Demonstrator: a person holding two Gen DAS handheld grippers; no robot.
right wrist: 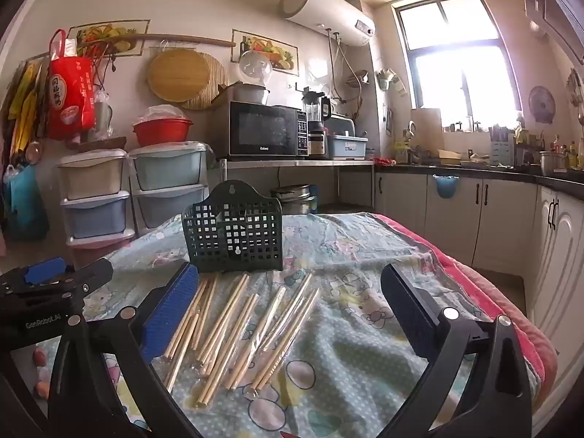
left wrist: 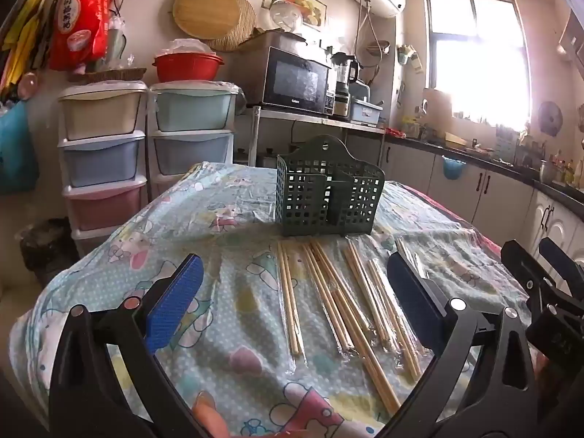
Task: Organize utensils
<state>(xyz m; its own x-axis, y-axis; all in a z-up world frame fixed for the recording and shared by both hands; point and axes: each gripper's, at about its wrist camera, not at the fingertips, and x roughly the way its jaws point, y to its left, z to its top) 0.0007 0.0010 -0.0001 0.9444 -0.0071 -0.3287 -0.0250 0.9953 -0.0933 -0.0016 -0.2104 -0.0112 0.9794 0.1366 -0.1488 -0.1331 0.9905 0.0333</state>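
Several pairs of wooden chopsticks in clear wrappers (left wrist: 343, 299) lie on the table in front of a dark green slotted utensil holder (left wrist: 328, 189). My left gripper (left wrist: 292, 284) is open and empty, hovering above the chopsticks. In the right wrist view the chopsticks (right wrist: 237, 325) lie between the fingers of my right gripper (right wrist: 290, 292), which is open and empty above them, with the holder (right wrist: 235, 235) just beyond. The right gripper shows at the right edge of the left wrist view (left wrist: 540, 281); the left gripper shows at the left edge of the right wrist view (right wrist: 62, 277).
The table carries a cartoon-print cloth (left wrist: 204, 219) under clear plastic, with a red blanket edge (right wrist: 485, 292) on the right. Stacked plastic drawers (left wrist: 106, 153) stand behind on the left, a microwave shelf (left wrist: 295, 80) behind, and kitchen cabinets (right wrist: 474, 211) on the right.
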